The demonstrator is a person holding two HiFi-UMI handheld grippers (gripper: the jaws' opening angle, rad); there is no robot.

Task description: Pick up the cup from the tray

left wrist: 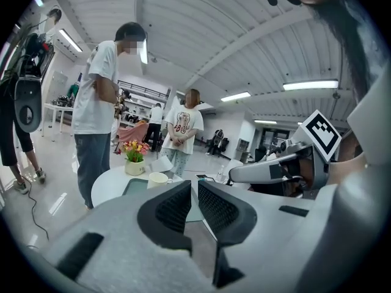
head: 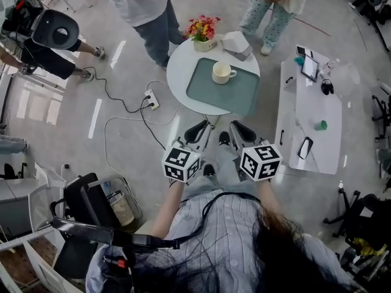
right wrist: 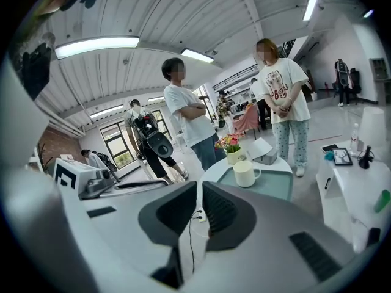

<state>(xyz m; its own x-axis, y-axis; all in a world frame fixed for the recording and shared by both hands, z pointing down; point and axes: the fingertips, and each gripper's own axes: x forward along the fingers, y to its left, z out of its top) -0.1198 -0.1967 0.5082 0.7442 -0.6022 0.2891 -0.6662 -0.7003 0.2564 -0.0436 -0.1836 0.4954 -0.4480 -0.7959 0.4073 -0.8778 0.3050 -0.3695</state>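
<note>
Left gripper [head: 197, 130], right gripper [head: 242, 130], tray [head: 244, 94], cup [head: 223, 72], flowers [head: 203, 27]

You wear a pale blue-and-white striped shirt [head: 226, 231], with long dark hair [head: 287, 249] and a thin black cable [head: 211, 203] across it. Left gripper [head: 197, 132] and right gripper [head: 242, 131]: light grey shells, black ribbed pads [left wrist: 174, 207], each carrying a black-and-white marker cube [head: 181, 163].

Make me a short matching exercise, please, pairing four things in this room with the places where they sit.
Things:
1. cup
2. flowers
3. power strip
4. tablet

Places:
A. on the floor, beside the round table
B. on the tray
C. on the long white table
D. on the round table, beside the tray

Pairs: 1-B, 2-D, 3-A, 4-C.
</note>
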